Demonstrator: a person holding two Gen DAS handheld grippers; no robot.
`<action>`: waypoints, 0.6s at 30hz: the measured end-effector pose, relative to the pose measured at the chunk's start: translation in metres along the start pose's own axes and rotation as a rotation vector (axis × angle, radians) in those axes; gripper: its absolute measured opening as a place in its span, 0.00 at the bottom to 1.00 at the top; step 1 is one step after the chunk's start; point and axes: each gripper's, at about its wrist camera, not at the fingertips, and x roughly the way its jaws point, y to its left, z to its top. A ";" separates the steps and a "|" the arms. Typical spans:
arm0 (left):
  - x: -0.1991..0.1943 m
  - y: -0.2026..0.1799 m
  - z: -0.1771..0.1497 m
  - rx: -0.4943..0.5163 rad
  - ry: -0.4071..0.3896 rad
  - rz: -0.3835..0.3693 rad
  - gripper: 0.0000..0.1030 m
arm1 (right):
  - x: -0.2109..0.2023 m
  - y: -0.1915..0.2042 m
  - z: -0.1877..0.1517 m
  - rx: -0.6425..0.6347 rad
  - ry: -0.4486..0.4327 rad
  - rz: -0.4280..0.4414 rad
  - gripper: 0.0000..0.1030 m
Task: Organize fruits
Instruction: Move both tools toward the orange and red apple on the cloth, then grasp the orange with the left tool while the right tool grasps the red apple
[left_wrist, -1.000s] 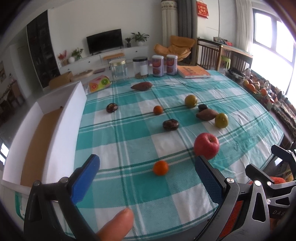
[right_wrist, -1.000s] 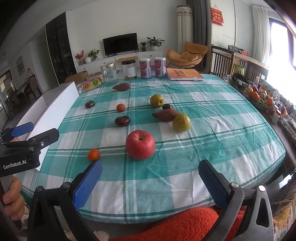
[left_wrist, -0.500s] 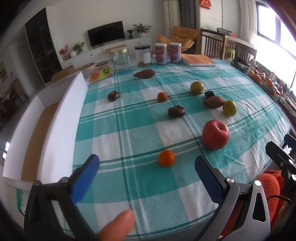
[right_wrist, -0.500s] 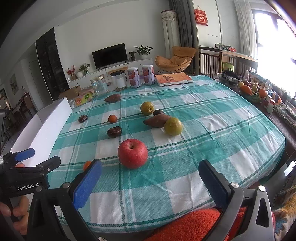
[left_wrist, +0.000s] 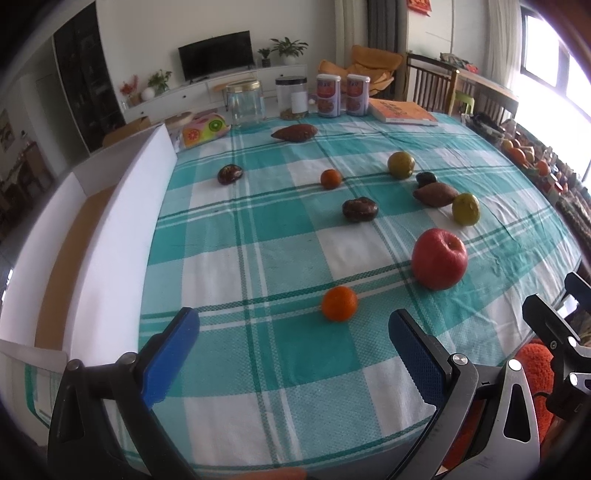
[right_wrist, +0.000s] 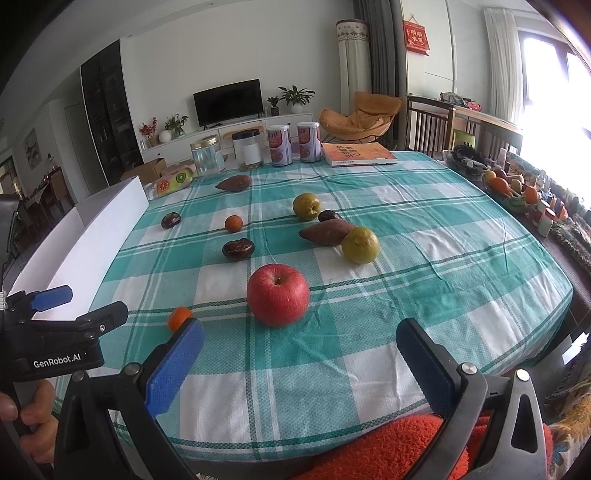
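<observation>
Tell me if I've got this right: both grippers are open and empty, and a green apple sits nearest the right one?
Not quite. The apple nearest the right gripper is red, as the right wrist view shows. The rest holds: the left gripper and the right are both open and empty.

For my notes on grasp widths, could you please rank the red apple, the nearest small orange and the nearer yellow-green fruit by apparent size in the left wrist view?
1. red apple
2. Unsure: nearer yellow-green fruit and nearest small orange look alike; the orange sits closer to the camera.

White-walled living room: television (right_wrist: 228, 102), orange armchair (right_wrist: 360, 116), bright right window (right_wrist: 554, 81).
</observation>
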 end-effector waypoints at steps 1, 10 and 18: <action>0.000 0.000 0.000 -0.001 0.000 0.002 1.00 | 0.000 0.000 0.000 0.001 0.000 0.001 1.00; 0.014 0.006 -0.002 -0.013 0.028 0.001 1.00 | 0.006 0.003 -0.001 0.000 -0.006 0.006 1.00; 0.097 0.016 -0.023 -0.030 0.202 -0.045 0.99 | 0.034 -0.005 -0.007 0.049 0.055 0.014 1.00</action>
